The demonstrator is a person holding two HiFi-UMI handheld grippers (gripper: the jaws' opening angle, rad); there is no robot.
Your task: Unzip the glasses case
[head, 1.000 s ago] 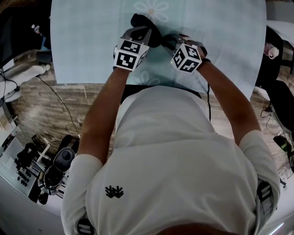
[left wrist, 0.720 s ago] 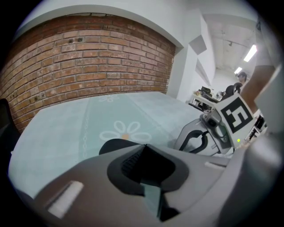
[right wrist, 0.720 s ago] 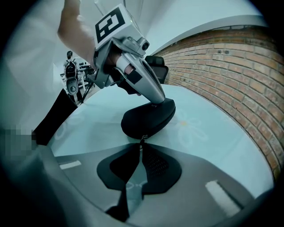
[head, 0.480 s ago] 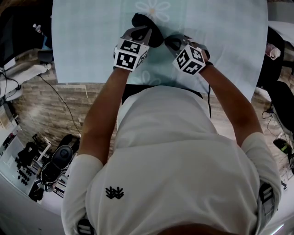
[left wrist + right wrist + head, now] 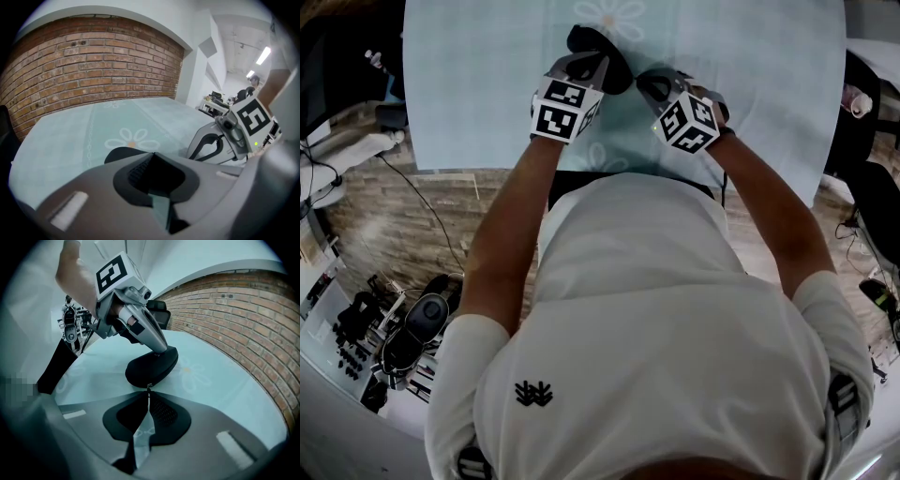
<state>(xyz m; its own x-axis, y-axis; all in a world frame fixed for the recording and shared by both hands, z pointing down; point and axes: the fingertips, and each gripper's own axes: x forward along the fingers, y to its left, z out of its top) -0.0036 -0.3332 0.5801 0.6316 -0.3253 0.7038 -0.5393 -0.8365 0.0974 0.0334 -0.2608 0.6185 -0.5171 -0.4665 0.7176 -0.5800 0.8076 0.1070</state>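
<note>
A black glasses case (image 5: pixel 149 367) lies on the pale blue daisy-print tablecloth (image 5: pixel 750 84); in the head view the glasses case (image 5: pixel 586 41) shows past both grippers. My left gripper (image 5: pixel 161 349) comes down on the case's top with its jaws shut and its tips touching the shell. Seen from the left gripper view, the left gripper (image 5: pixel 152 154) has its pads meeting, with the case (image 5: pixel 121 153) just behind. My right gripper (image 5: pixel 149 393) is shut on the small metal zipper pull (image 5: pixel 149 387) at the case's near end. The same right gripper (image 5: pixel 191 155) shows at the right of the left gripper view.
A brick wall (image 5: pixel 93 61) runs behind the table. The table's near edge (image 5: pixel 469 170) is just below the grippers. Cables and dark equipment (image 5: pixel 403 337) lie on the floor at the left. More cloth (image 5: pixel 469 75) stretches to either side of the case.
My right gripper has shifted slightly to the right, away from the case body. The left gripper and the case have stayed put.
</note>
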